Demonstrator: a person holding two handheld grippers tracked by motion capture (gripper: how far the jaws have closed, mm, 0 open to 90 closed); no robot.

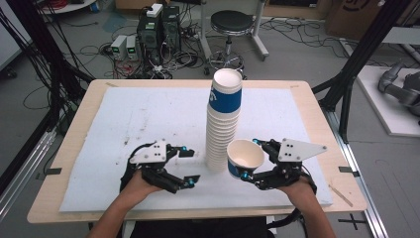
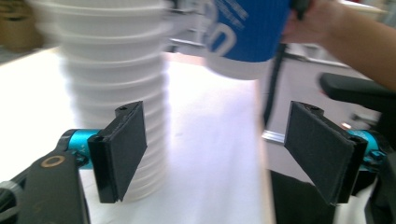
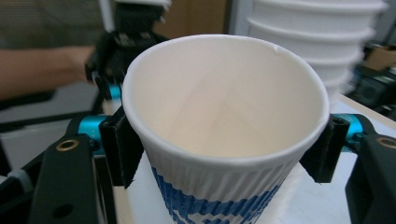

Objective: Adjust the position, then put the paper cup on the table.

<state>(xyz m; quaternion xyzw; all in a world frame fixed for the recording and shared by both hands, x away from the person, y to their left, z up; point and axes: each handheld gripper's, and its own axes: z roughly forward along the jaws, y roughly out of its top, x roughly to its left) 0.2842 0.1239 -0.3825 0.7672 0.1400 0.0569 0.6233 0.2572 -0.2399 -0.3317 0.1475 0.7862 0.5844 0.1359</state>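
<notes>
**Two hand-held grippers at a cup stack on a padded table**

A wooden table (image 1: pixel 307 94) carries a white foam sheet (image 1: pixel 148 119), scuffed with dark marks left of centre. Beyond the table, at the upper edge of the high view, the grey floor holds a black stool (image 1: pixel 232 22), computer boxes (image 1: pixel 158 29) amid tangled cables, and black frame posts (image 1: pixel 361 54) at both sides.

Centre frame, a tall stack of paper cups (image 1: pixel 223 124) stands on the sheet; its top cup shows a blue band, the ones beneath show white ribbed rims. Just right of the stack's base, the right gripper (image 1: pixel 248 158) holds a single paper cup (image 1: pixel 244 157), tilted so that its open mouth faces the camera. In the right gripper view its jaws press the cup (image 3: pixel 224 140) from both sides just below the rim, and a blue pattern shows on the ribbed wall.

Lower left of the stack, the left gripper (image 1: pixel 190 166) has its jaws spread wide with nothing between them. In the left gripper view one pad sits in front of the stack (image 2: pixel 116 93), but whether it touches cannot be told.

The left gripper view is blurred, and the stack's top is cut off by the frame edge. The held cup (image 2: pixel 243 37) appears there at upper centre, its rim out of frame. The person's forearms are cut off at the bottom of the high view.
</notes>
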